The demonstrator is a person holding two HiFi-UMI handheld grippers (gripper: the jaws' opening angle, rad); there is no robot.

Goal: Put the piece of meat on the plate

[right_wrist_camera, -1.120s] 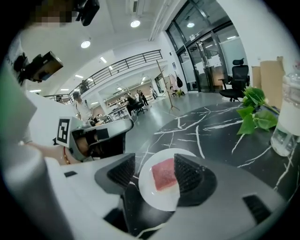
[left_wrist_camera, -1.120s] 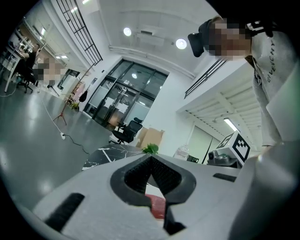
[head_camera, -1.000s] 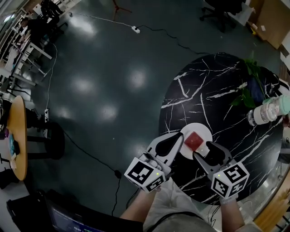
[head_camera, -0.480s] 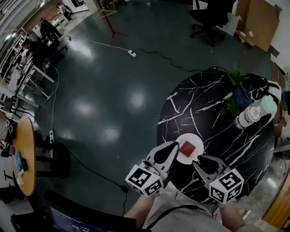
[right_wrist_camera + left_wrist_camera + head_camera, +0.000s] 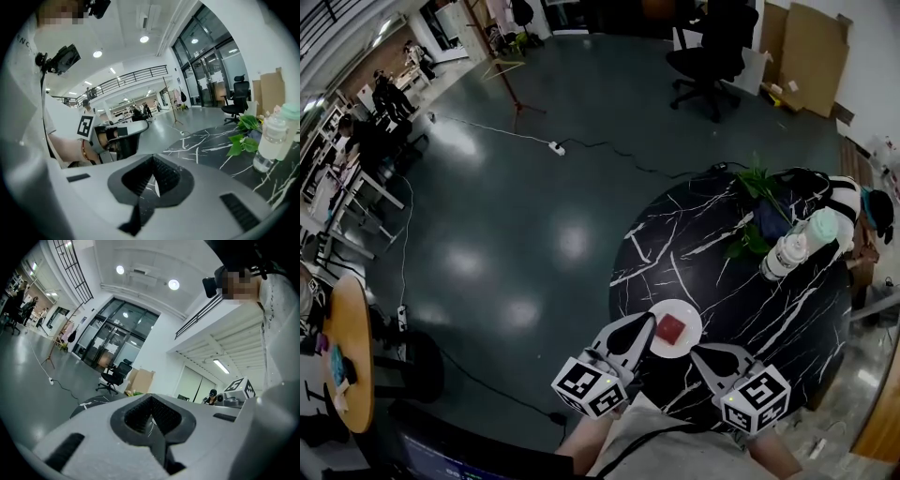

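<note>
A red piece of meat [image 5: 671, 329] lies flat on a small white plate [image 5: 687, 315] near the front edge of the round black marble table [image 5: 731, 291]. In the head view my left gripper [image 5: 652, 320] is shut and empty, its tip by the plate's left rim. My right gripper [image 5: 696, 352] is also shut and empty, just in front of the plate and apart from it. Seen in the left gripper view, the left gripper [image 5: 151, 397] has its jaws together and points level across the room. The right gripper [image 5: 152, 159] points down over the table, with nothing between its jaws.
A clear plastic bottle [image 5: 786, 249] and a green plant [image 5: 754, 221] stand at the table's far side; both show in the right gripper view, the bottle [image 5: 273, 138] and the plant [image 5: 245, 127]. On the floor beyond are an office chair [image 5: 709, 54] and a cable [image 5: 609, 152]. A wooden table [image 5: 341, 356] stands far left.
Both grippers have drawn back from the plate toward the person. The right gripper's jaws have closed on nothing. The meat stays on the plate.
</note>
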